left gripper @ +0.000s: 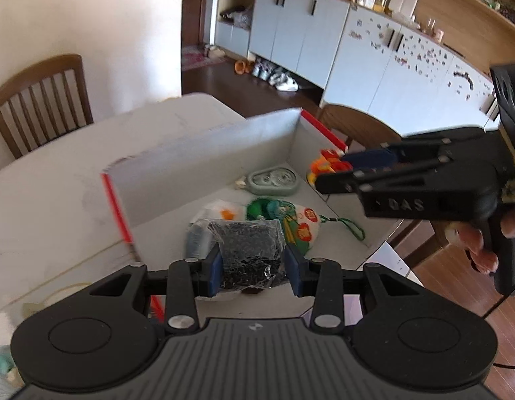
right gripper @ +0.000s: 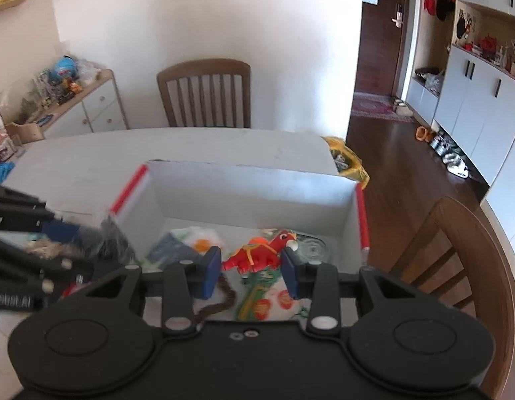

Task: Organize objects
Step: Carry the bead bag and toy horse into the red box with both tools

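A white cardboard box [left gripper: 204, 163] with red-taped corners stands open on the pale table [left gripper: 51, 206]. My left gripper [left gripper: 254, 266] hovers over the box's near end, shut on a black glittery packet [left gripper: 249, 250] in clear wrap. From the right, over the box's far side, my right gripper [left gripper: 334, 171] reaches in, shut on a red and orange parrot toy [left gripper: 327, 163]. In the right wrist view the parrot toy [right gripper: 257, 255] sits between the right gripper's [right gripper: 252, 268] blue pads above the box [right gripper: 251, 196]. The left gripper [right gripper: 77, 246] with the packet [right gripper: 112, 241] shows blurred at the left.
Inside the box lie a grey-green oval case [left gripper: 272, 180], a printed white bag [left gripper: 304, 230], a green lanyard [left gripper: 350, 226] and a brown braided cord [right gripper: 221, 300]. Wooden chairs [right gripper: 204, 93] [right gripper: 450, 250] stand at the table's far and right sides. A yellow bag [right gripper: 349, 163] sits beyond the box.
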Tool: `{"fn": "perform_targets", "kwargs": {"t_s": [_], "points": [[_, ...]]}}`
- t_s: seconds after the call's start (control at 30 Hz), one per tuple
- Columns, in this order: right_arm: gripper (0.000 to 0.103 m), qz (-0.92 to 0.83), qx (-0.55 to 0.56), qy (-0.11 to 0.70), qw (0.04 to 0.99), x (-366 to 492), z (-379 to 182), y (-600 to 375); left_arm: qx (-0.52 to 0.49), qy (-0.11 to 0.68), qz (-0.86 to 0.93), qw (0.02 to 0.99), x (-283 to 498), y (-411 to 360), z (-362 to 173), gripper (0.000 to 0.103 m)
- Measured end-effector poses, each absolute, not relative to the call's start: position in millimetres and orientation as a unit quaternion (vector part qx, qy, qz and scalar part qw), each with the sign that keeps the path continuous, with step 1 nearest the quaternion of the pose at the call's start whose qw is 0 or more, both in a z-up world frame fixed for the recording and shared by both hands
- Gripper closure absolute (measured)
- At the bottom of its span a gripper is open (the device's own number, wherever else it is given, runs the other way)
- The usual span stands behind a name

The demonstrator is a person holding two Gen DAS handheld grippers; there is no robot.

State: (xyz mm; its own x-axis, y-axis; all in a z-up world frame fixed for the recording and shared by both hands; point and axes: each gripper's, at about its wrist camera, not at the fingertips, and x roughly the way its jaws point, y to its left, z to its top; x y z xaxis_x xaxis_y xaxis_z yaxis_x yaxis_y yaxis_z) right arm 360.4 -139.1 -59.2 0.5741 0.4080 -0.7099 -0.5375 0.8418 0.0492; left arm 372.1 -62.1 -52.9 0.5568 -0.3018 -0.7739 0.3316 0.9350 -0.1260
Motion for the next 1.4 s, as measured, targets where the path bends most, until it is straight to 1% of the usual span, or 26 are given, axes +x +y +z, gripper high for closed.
{"fn": "perform_targets", "kwargs": {"t_s": [0.33,0.77,0.93,1.2,1.4], "points": [[0.065,0.27,-0.105,0.402,0.869,406,-83,-133,0.022,0.485,-0.174,0.857,415,-102,-88,0.065],[0.065,0.265,-0.135,0.469,0.832,442,-119,-113,0.018,0.542,-0.163,0.824,447,-106,-124,0.065],[0.065,0.268,-0.121,0.5,0.815,448,-131,-110,0.019,0.564,-0.163,0.81,453,-105,-131,0.065],[0.065,0.267,-0.12,0.513,0.807,448,-140,-109,0.026,0.588,-0.163,0.792,459,-108,-140,0.065],[0.063,0.266,-0.125,0.505,0.812,446,-138,-109,0.026,0.588,-0.163,0.792,459,-108,-139,0.065]]}}
